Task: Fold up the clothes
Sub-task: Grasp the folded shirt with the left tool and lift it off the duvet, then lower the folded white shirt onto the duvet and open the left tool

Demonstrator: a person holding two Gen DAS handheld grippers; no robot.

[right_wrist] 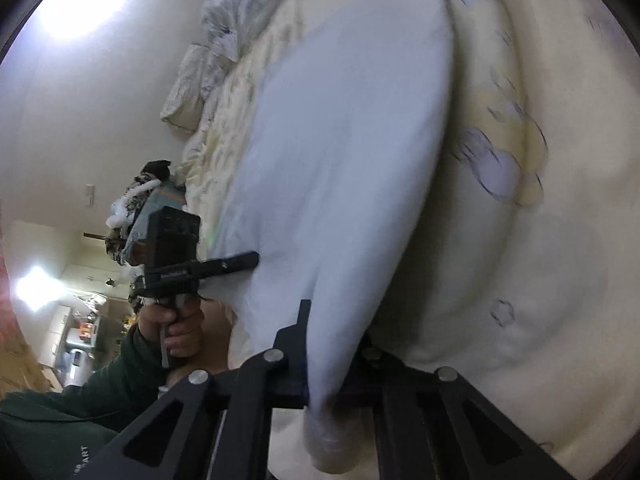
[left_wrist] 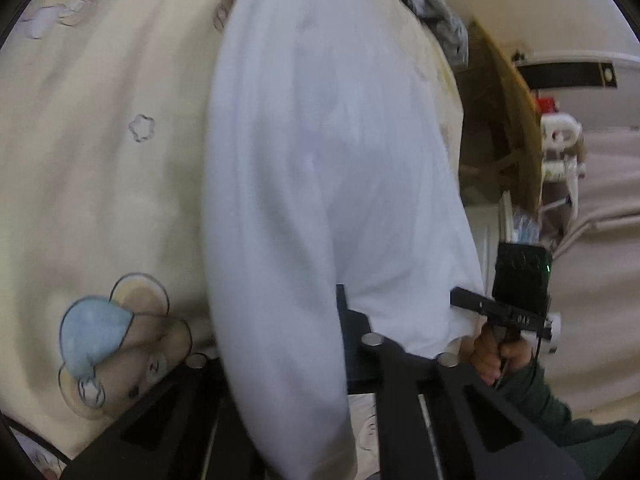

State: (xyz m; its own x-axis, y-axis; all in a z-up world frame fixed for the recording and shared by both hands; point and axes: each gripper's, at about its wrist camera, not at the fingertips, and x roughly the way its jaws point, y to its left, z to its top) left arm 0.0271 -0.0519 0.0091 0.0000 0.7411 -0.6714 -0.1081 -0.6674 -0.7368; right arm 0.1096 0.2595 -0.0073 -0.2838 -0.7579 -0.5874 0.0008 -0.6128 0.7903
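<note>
A white garment [left_wrist: 320, 160] hangs stretched above a cream bed sheet [left_wrist: 100, 200] printed with cartoon bears. In the left wrist view my left gripper [left_wrist: 320, 344] is shut on one end of the cloth, which drapes over its fingers. At the right of that view my right gripper [left_wrist: 464, 298], held by a hand in a green sleeve, pinches the other corner. The right wrist view shows the same garment [right_wrist: 340, 160] running down into my right gripper [right_wrist: 328, 360], shut on it. My left gripper [right_wrist: 252, 258] clamps the cloth's edge at the left there.
Crumpled grey bedding [right_wrist: 240, 12] lies at the far end of the bed sheet [right_wrist: 540, 280]. A wooden piece of furniture [left_wrist: 500, 120] stands beside the bed, with white and red items [left_wrist: 560, 132] behind it. A cluttered room corner [right_wrist: 80, 336] lies beyond the sleeve.
</note>
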